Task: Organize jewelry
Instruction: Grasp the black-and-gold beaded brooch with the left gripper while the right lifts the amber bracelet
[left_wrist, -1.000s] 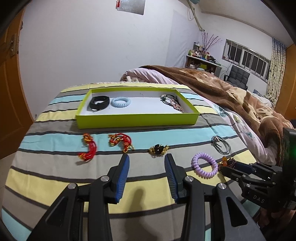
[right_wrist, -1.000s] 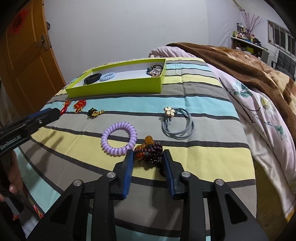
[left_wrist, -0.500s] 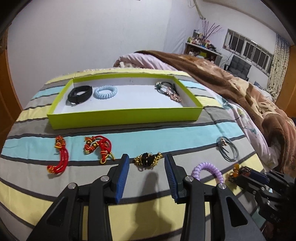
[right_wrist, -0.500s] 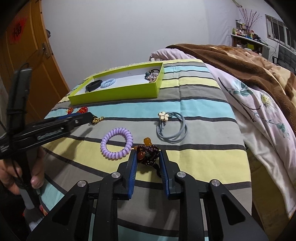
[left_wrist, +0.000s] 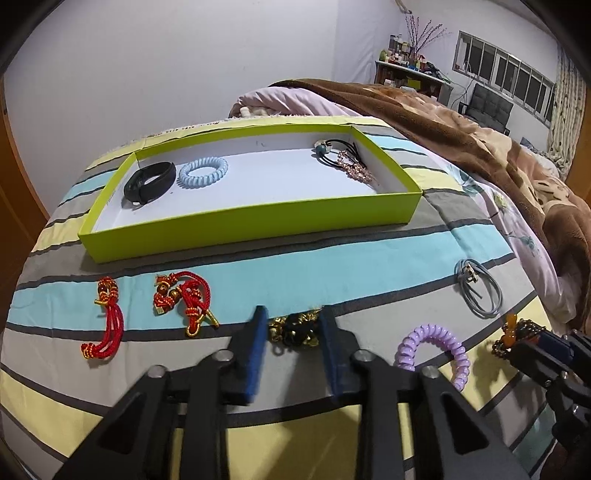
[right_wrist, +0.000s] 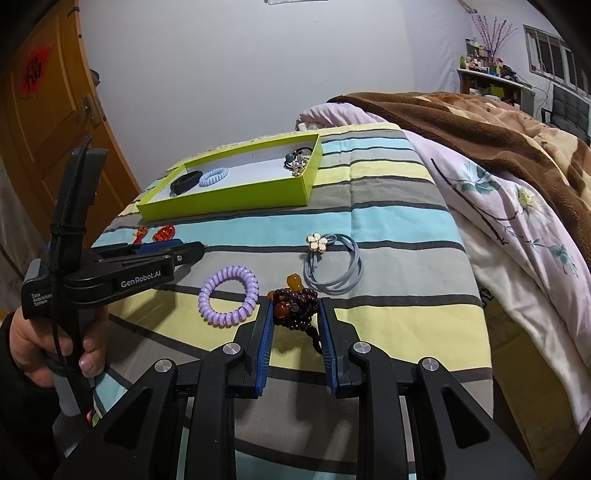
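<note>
The left hand-held gripper (left_wrist: 291, 328) has just been closing its jaws around the black-and-gold charm (left_wrist: 295, 328) near the bed's near edge, though whether the pads yet press it I cannot tell, and the right hand-held gripper (right_wrist: 295, 314), just closed in, pinches the dark bead bracelet (right_wrist: 295, 302) beside the purple coil tie (right_wrist: 227, 295). Both pieces are loose and lumpy, so a shallow bite could snag the striped cover (left_wrist: 332, 273) or drop a strand before reaching the green tray (left_wrist: 258, 225). A second ago the left jaws stood wide, short of the charm.
</note>
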